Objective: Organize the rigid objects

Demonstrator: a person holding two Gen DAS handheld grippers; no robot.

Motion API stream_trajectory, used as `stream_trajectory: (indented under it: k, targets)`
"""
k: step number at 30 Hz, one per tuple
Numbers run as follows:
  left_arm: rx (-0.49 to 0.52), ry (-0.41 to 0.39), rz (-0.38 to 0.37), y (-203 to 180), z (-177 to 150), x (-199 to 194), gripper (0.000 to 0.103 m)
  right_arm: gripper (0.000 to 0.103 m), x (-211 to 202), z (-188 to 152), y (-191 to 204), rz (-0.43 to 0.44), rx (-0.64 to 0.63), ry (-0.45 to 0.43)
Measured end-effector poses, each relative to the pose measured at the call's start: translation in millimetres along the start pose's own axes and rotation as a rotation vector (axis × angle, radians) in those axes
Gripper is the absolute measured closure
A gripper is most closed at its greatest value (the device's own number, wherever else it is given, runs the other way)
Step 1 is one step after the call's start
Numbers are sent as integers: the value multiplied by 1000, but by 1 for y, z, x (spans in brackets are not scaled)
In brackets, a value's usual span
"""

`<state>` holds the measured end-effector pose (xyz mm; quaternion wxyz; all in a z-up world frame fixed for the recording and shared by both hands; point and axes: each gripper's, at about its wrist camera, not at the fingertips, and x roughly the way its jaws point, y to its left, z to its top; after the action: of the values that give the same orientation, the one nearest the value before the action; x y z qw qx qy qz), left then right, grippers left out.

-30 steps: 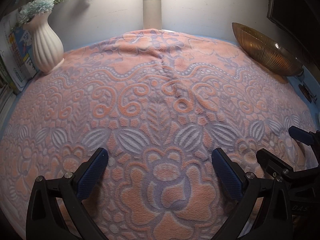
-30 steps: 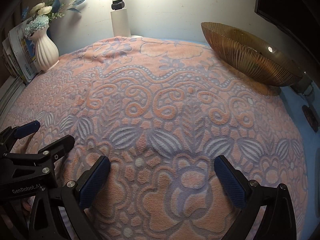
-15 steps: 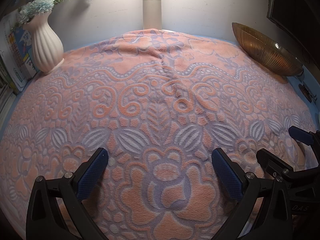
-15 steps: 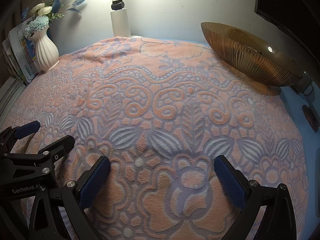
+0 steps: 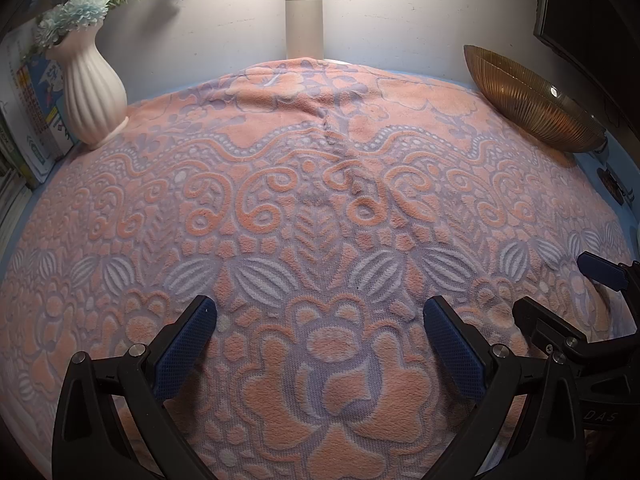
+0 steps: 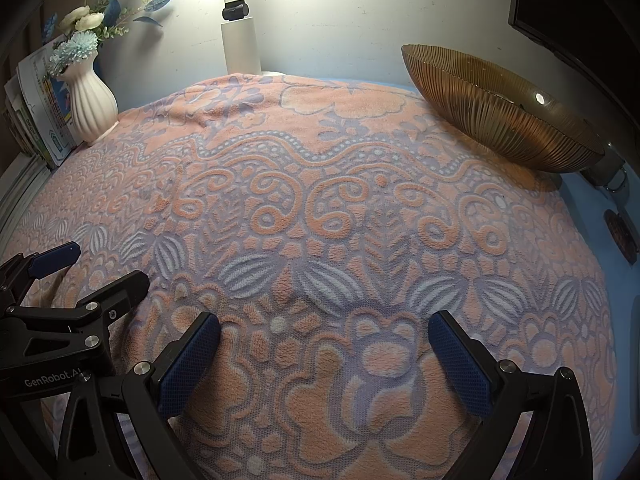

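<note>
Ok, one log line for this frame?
left hand-held gripper: open, empty | right hand-held gripper: open, empty | bowl: far right | vase: far left

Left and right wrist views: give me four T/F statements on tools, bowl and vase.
1. Both tools, left and right, are open and hold nothing. True.
2. The bowl holds several objects. False: no objects show inside it.
3. The vase stands upright at the blanket's far left corner. True.
4. The vase lies tipped beside the bowl. False: it is upright, on the opposite side.
</note>
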<state>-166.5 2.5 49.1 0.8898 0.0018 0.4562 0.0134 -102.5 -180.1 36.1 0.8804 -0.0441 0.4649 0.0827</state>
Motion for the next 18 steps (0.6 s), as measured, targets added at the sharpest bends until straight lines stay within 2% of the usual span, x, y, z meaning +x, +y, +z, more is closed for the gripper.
stream_trajectory:
  k: [18]
  targets:
    - [0, 0, 0, 0, -1, 0, 0, 0, 0, 0, 0, 1, 0, 0]
